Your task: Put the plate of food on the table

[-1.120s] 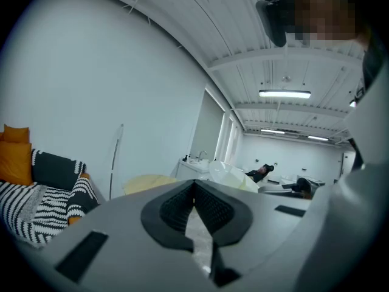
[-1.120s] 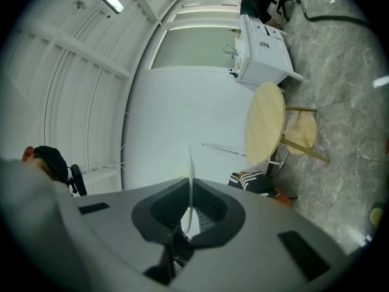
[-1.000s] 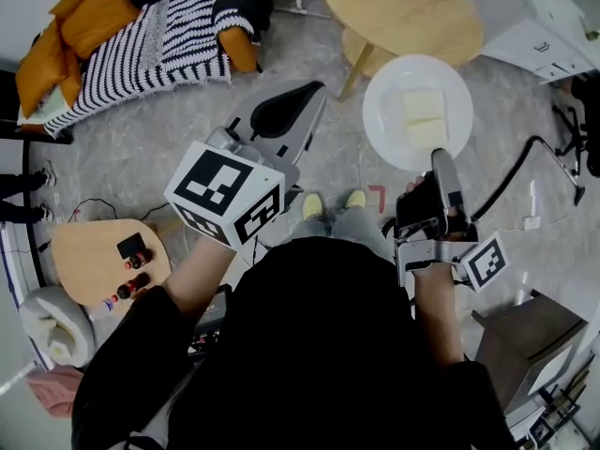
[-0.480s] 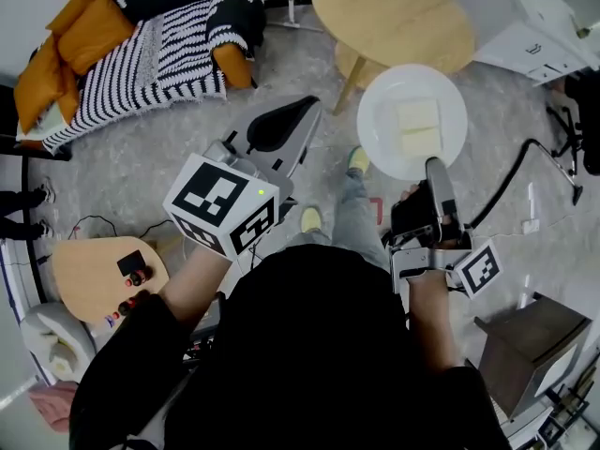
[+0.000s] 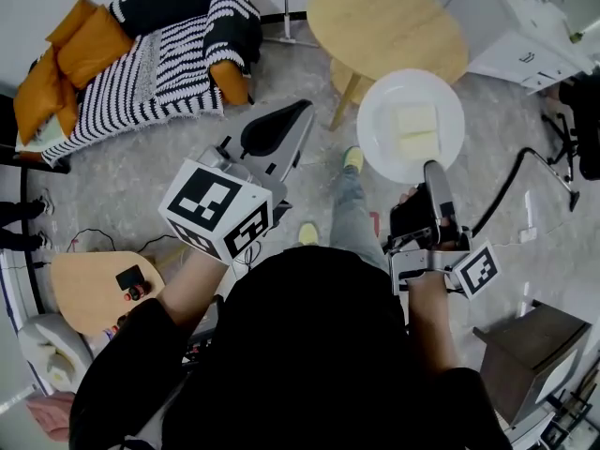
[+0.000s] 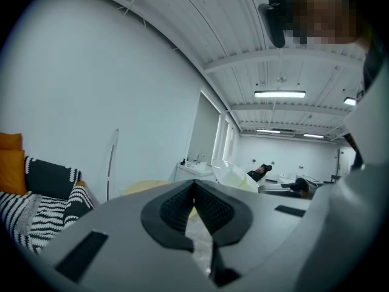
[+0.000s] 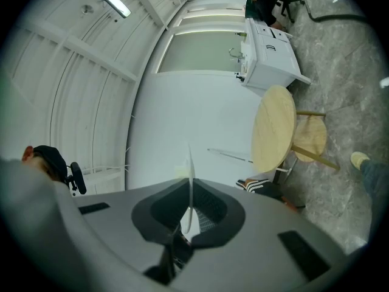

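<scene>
Gripping plate (image 5: 379, 146) rim, right tool (image 5: 432, 168) sits behind.

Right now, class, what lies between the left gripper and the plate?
Head view: between left gripper and plate, just floor, a wooden leg and the person's shoe.

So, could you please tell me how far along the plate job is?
Done: the right gripper is shut on the rim of the round white plate, which carries two pale yellow food slabs. In hand: the plate hangs in the air beside the round light-wood table, not on it. Left: set it on the tabletop and release. The left gripper is shut and empty.
</scene>
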